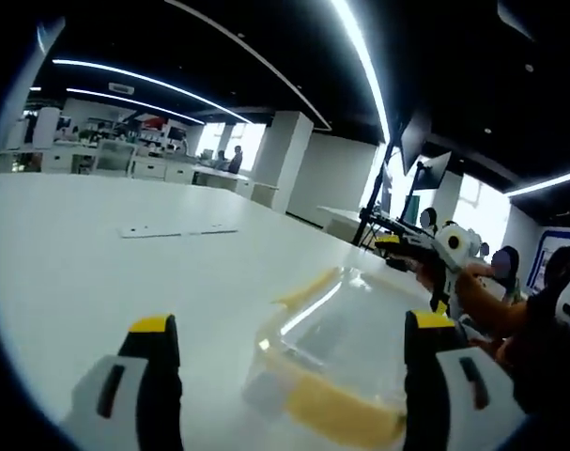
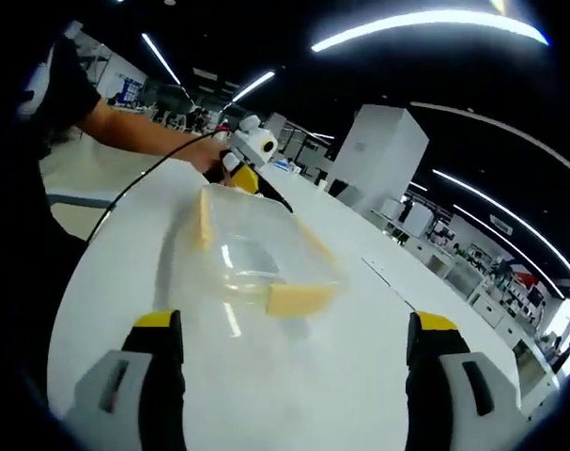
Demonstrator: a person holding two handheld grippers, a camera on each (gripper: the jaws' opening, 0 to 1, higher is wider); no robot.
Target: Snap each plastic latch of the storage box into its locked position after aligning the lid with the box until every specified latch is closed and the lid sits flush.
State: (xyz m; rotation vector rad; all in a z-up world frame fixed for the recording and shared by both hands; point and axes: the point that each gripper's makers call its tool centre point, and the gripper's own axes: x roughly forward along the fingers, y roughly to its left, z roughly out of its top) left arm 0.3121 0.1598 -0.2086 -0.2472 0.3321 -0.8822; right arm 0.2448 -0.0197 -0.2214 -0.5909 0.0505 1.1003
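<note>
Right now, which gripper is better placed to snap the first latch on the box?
Probably the left gripper: the clear box sits right between its open jaws, with a yellow latch just ahead. The right gripper, also open, has the box farther off on the white table.

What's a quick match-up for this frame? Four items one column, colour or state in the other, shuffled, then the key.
Items
1. storage box
2. latch
3. table
4. left gripper

Descriptions
A. white, wide flat surface
B. open, box between its yellow-tipped jaws
C. clear plastic, sitting on the table
D. pale yellow, on the box end nearest the right gripper view

Pairs: 1-C, 2-D, 3-A, 4-B
</note>
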